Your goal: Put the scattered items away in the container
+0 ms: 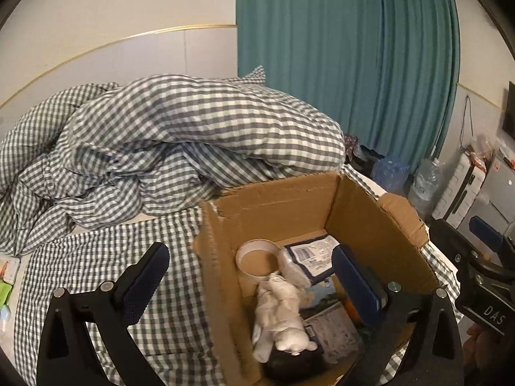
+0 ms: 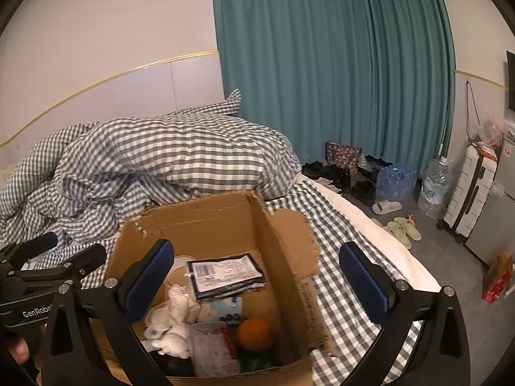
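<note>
Open left gripper (image 1: 248, 276) above cardboard box (image 1: 289, 199) holding tape roll (image 1: 257, 259)

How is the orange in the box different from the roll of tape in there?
The orange is a solid, bright orange ball; the roll of tape is a pale ring with a hole in the middle. The orange sits near the front of the cardboard box; the tape lies flat toward the back. Both are round and already tidied inside.

You could read "DAS" in white on the black body of the right gripper (image 1: 494, 313), at four o'clock in your left view. "GenRobo" stood in white on the left gripper (image 2: 37, 313), at eight o'clock in your right view, cut off there. The packet's (image 2: 225, 275) print in the box (image 2: 289, 257) was too small to read.
</note>
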The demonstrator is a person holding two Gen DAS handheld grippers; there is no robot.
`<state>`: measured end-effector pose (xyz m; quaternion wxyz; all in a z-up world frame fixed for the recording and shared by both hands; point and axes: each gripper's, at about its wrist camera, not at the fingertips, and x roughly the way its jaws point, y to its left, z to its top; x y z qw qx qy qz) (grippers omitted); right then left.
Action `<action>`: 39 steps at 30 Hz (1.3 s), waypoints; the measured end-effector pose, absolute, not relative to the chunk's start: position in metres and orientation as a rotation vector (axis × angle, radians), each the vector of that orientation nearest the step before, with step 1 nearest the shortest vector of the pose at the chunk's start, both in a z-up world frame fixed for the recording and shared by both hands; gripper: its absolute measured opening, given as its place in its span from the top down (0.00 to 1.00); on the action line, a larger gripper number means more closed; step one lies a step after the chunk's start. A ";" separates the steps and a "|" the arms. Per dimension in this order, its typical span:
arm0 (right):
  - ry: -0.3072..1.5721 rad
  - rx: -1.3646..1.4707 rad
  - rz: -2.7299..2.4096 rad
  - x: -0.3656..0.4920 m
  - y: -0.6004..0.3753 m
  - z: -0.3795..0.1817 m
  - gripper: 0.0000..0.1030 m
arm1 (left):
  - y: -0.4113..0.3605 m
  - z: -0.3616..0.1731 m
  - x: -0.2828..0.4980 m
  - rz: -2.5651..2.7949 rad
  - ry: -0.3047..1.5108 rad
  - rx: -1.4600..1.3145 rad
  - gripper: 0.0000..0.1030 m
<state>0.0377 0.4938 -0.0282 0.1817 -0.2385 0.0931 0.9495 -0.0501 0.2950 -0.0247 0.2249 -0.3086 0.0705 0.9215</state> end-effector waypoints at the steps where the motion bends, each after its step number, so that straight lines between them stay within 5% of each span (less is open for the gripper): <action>1: 0.260 -0.672 2.685 0.037 0.489 -0.027 0.00 | 0.290 -0.023 -0.050 2.548 0.189 -0.850 0.00; 39: 0.074 -0.717 3.028 -0.004 0.262 -0.001 0.00 | 0.030 0.023 -0.028 2.932 0.039 -0.822 0.00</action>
